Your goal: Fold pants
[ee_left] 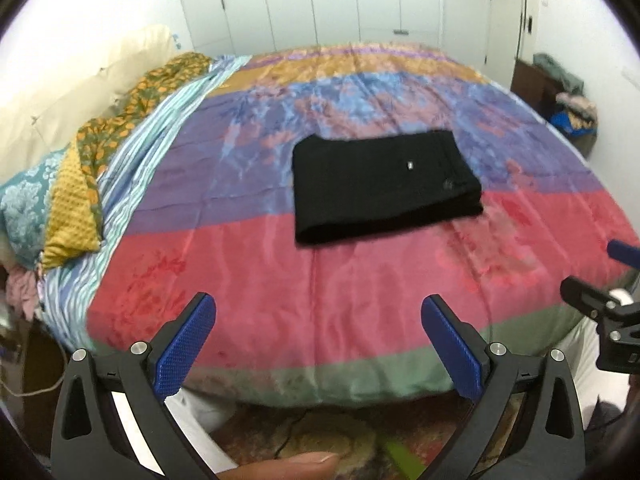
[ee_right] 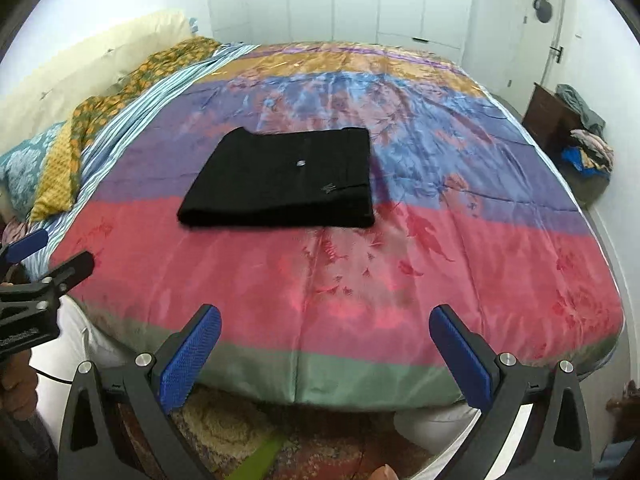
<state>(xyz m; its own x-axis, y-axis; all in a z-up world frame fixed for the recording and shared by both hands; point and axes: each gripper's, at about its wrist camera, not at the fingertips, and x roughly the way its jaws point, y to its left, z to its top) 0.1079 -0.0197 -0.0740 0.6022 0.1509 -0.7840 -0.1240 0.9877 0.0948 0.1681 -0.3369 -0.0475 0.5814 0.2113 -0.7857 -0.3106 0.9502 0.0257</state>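
the black pants [ee_left: 384,186] lie folded into a neat rectangle on the striped satin bedspread [ee_left: 320,280], straddling its purple and red bands, well ahead of both sets of jaws and touched by neither. the left gripper [ee_left: 318,340] hangs over the near edge of the bed with its jaws spread wide and nothing between the blue pads [ee_left: 186,350]; the pants sit ahead of it and slightly to the right. the right gripper [ee_right: 325,350] is likewise spread wide and empty, with the pants ahead and to its left. a small silver tag [ee_right: 300,163] shows on the top layer. pillows [ee_left: 52,196] are piled far off to the left of the jaws, white wardrobe doors [ee_right: 332,0] beyond the bed.
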